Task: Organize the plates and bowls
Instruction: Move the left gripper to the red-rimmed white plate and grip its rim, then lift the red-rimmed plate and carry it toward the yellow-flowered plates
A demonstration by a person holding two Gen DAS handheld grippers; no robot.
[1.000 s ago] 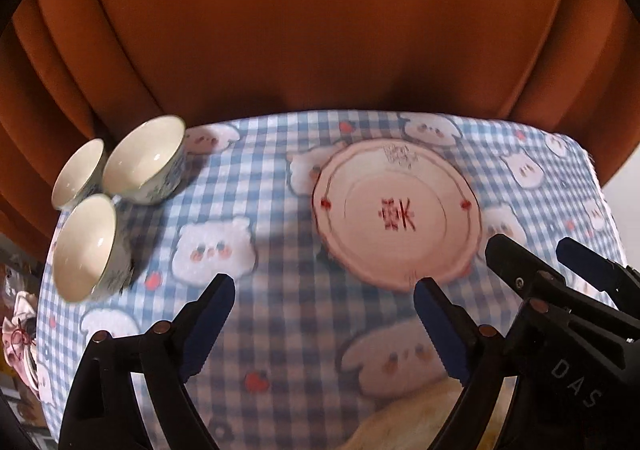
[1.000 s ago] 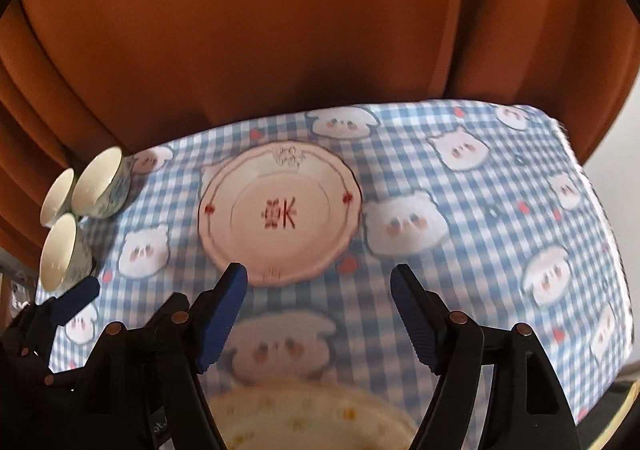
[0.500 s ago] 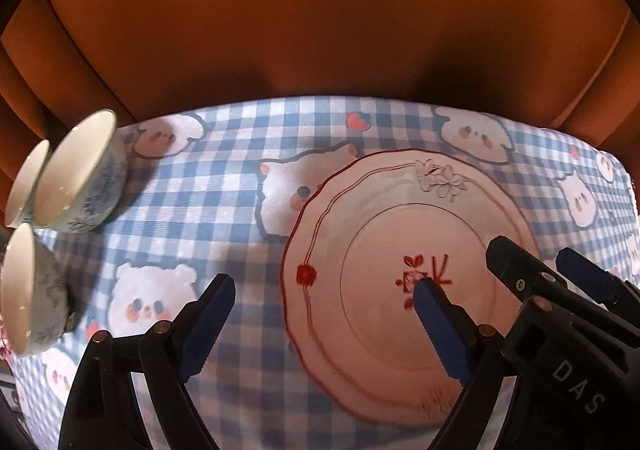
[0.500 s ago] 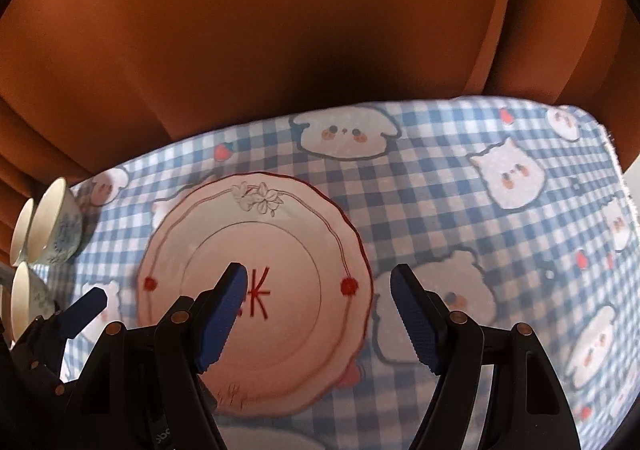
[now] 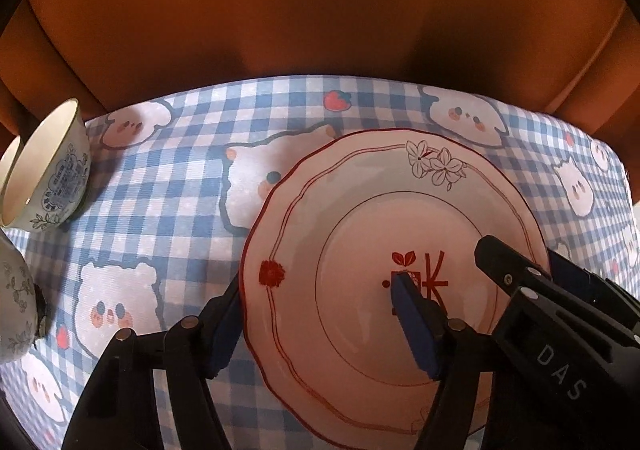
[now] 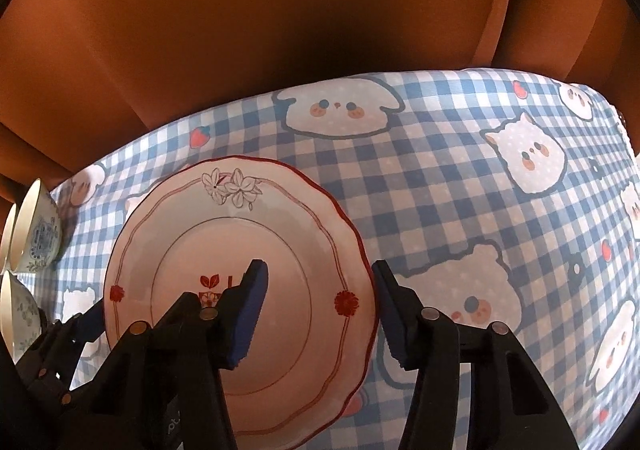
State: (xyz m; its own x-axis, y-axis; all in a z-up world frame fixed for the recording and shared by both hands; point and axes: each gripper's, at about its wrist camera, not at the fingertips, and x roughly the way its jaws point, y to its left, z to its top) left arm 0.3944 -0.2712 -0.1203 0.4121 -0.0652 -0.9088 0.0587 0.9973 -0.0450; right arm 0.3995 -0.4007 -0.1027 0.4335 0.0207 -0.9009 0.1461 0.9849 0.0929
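A pale pink plate (image 5: 360,210) with a red scalloped rim and a red character lies flat on the checked tablecloth. My left gripper (image 5: 318,286) straddles its left rim, with one blue pad outside the rim and the other over the plate's well. Its jaws are closing and the pads do not press on the plate. My right gripper (image 6: 320,268) straddles the right rim of the plate (image 6: 224,234) the same way, and its jaws are closing too without pressing on it. Each view shows the other gripper's black fingers at its side edge.
Three white bowls with blue flower prints stand close together at the table's left edge; the nearest two (image 5: 48,170) (image 5: 12,314) show best. The blue-and-white bear tablecloth (image 6: 440,190) stretches right of the plate. An orange curtain (image 5: 320,10) hangs behind the far edge.
Both grippers came down and forward over the plate, which now fills the lower part of both views. Both pairs of jaws narrowed, each around one side rim of the plate.
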